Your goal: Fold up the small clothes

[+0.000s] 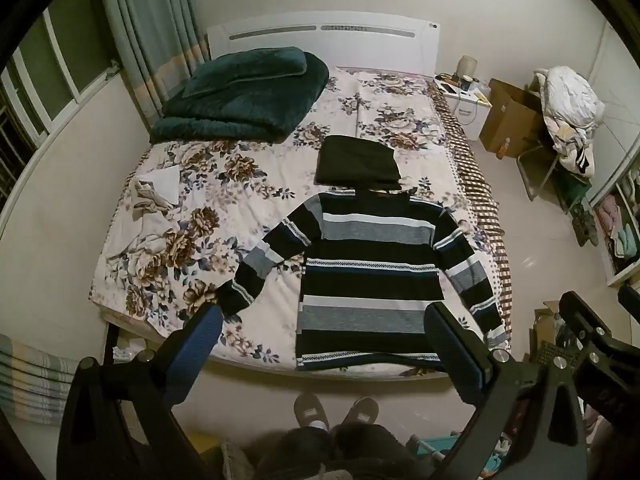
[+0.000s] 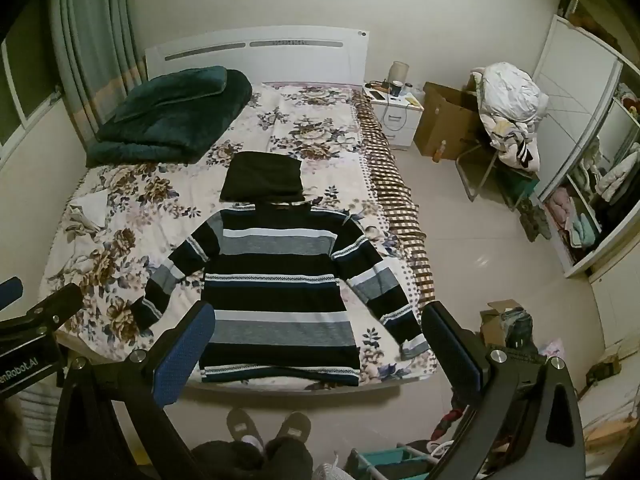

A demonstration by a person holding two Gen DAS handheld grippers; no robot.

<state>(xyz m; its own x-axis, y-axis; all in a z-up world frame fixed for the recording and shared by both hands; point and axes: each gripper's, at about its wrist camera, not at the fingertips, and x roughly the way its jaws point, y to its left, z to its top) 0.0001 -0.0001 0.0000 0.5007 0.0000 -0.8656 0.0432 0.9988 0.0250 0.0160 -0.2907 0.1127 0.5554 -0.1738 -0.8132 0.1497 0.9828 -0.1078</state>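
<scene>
In the left wrist view, the left gripper (image 1: pixel 324 344) hangs above the foot of the bed (image 1: pixel 360 92) with its blue-padded fingers (image 1: pixel 196 344) spread wide and nothing between them. The striped sweater (image 1: pixel 360 276) lies flat and face up on the floral sheet (image 1: pixel 248 184), centre of the picture, hem toward 6 o'clock at the bed's near edge, both sleeves angled outward toward 8 and 4 o'clock. Just beyond its collar, toward 12 o'clock, sits a folded black garment (image 1: pixel 358 160). A folded dark green blanket (image 1: pixel 244 96) rests at 11 o'clock near the headboard, and crumpled pale clothes (image 1: pixel 156 196) lie at 9 o'clock. The person's slippers (image 1: pixel 336 408) show on the floor at 6 o'clock. In the right wrist view, the right gripper (image 2: pixel 320 344) likewise has its fingers (image 2: pixel 188 344) wide apart and empty, above the bed's near edge. The sweater (image 2: pixel 280 280) lies centred, the black garment (image 2: pixel 264 178) touching or just beyond its neck at 12 o'clock, the blanket (image 2: pixel 172 116) at 10 o'clock. A white nightstand (image 2: pixel 396 116) stands at 1 o'clock beside the bed.
</scene>
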